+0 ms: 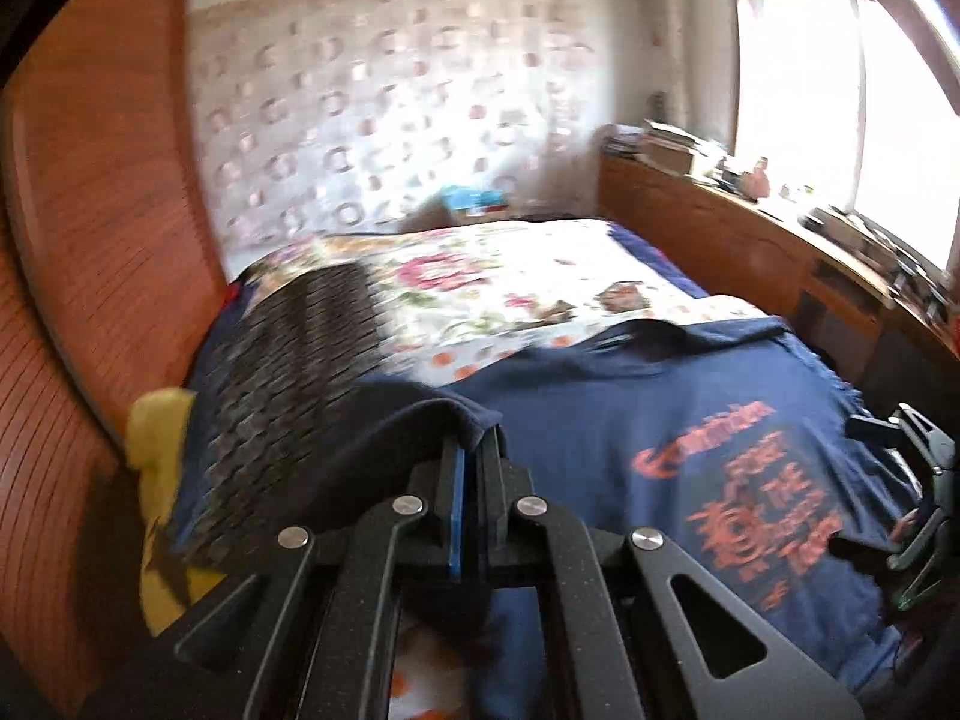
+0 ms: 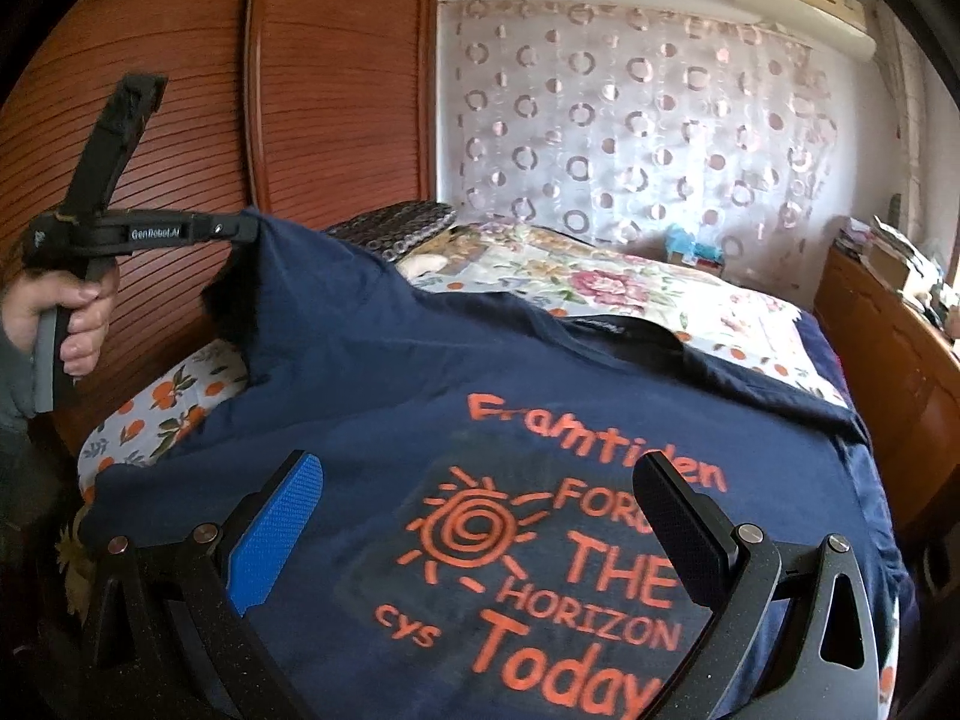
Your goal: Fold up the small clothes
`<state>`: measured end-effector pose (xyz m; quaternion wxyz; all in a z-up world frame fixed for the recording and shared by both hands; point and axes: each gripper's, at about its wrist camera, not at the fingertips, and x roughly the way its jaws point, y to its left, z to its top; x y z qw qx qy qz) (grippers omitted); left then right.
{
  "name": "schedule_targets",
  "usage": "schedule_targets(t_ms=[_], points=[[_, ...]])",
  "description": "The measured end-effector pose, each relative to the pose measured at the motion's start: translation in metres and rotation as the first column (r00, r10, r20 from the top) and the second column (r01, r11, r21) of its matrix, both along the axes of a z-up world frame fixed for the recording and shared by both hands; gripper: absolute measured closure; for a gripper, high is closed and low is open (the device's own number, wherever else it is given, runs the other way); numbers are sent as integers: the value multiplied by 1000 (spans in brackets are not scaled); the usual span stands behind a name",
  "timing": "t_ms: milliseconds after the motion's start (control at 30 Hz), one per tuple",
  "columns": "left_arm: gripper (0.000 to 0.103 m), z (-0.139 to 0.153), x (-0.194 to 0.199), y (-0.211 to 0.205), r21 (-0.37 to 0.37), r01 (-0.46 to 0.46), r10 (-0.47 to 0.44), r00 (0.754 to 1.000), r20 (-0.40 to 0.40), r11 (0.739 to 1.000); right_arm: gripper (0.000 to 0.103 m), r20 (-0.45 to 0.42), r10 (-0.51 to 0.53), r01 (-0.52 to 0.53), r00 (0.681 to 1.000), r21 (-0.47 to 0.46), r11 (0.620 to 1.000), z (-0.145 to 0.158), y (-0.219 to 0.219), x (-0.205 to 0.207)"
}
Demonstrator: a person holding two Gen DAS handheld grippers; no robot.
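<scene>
Clearly the left gripper is pressed together on a sleeve of the navy T-shirt, lifting that corner above the floral bedspread. Beside it, the right gripper hangs spread wide over the shirt's orange print, pinching nothing. Only the right wrist view shows the hand gripping the left tool's handle; only the left view shows the window beyond the bedspread.
</scene>
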<state>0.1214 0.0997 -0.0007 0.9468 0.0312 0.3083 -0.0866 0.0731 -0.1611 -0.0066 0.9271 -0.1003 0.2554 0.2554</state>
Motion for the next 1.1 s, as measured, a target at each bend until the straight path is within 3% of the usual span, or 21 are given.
schedule_targets(t_ms=[133, 200, 267, 533, 667, 800, 933, 1100], points=[[99, 4, 8, -39, 6, 66, -66, 998, -13, 998, 0, 3, -25, 25, 1000, 10, 1000, 0, -9, -2], [88, 3, 6, -50, 1, 91, -91, 996, -23, 996, 0, -4, -35, 35, 999, 13, 999, -3, -13, 0], [62, 1, -2, -54, -7, 112, -113, 994, -17, 994, 0, -14, -46, 46, 999, 12, 999, -6, -15, 1], [26, -3, -37, -24, -33, 63, -62, 998, 18, 997, 0, -30, -50, 51, 998, 17, 999, -4, -6, 13], [23, -12, -58, 2, -46, -1, 2, 1000, 27, 999, 4, -50, 13, -12, 999, 24, 1000, -4, 4, 24], [23, -21, -76, 25, -45, -78, 80, 996, 41, 996, 16, -64, 98, -96, 993, 27, 995, -1, 25, 36], [23, -29, -89, 45, -61, -123, 125, 991, 38, 991, 28, -105, 219, -216, 970, 34, 976, -5, 64, 50], [23, -35, -102, 62, -64, -179, 182, 982, 51, 982, 31, -141, 328, -328, 934, 29, 944, -15, 118, 65]])
